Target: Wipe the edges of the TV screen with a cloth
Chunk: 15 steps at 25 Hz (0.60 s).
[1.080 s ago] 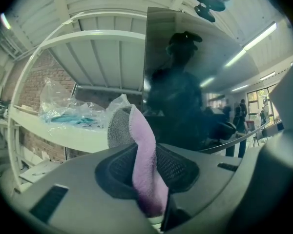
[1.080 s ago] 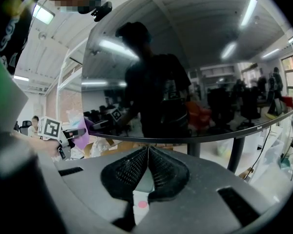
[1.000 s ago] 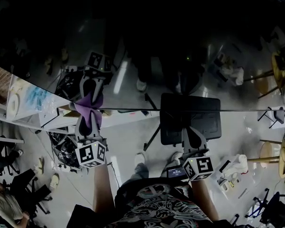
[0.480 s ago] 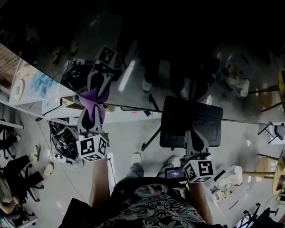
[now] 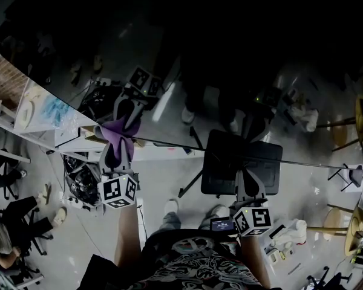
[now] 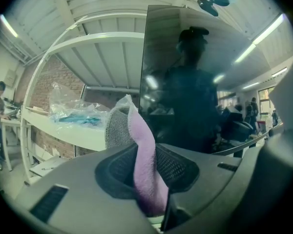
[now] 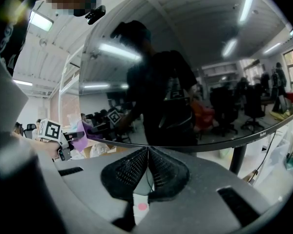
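The TV screen is walling off everything ahead of you. At its corner your left gripper, pinching the cloth, is working beside a white shelf rack that is standing near the side edge with a plastic bag lying on it. Beneath the bottom edge, space is opening down to the floor. A stand post is dropping there, right of your right gripper, whose jaws are pressing together.
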Motion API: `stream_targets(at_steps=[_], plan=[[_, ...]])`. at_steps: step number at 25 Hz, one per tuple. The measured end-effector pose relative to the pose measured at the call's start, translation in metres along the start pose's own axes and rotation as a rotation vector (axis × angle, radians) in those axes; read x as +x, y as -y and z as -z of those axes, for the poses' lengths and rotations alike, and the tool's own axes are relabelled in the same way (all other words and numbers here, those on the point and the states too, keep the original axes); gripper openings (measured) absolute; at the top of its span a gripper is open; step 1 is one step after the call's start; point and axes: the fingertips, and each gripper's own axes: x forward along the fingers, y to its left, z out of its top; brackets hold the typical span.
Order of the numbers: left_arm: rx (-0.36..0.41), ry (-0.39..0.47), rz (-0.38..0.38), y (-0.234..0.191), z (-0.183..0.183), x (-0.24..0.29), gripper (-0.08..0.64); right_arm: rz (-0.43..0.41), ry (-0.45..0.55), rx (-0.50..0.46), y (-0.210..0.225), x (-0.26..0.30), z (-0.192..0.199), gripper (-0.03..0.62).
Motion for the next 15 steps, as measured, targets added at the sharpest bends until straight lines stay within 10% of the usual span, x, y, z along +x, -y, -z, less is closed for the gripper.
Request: stream_targets(at_steps=[15], plan=[[0.005, 0.001, 0.012, 0.041, 0.0, -0.006, 0.106, -0.016, 0.03, 0.005, 0.029, -0.014, -0.011, 0.029]])
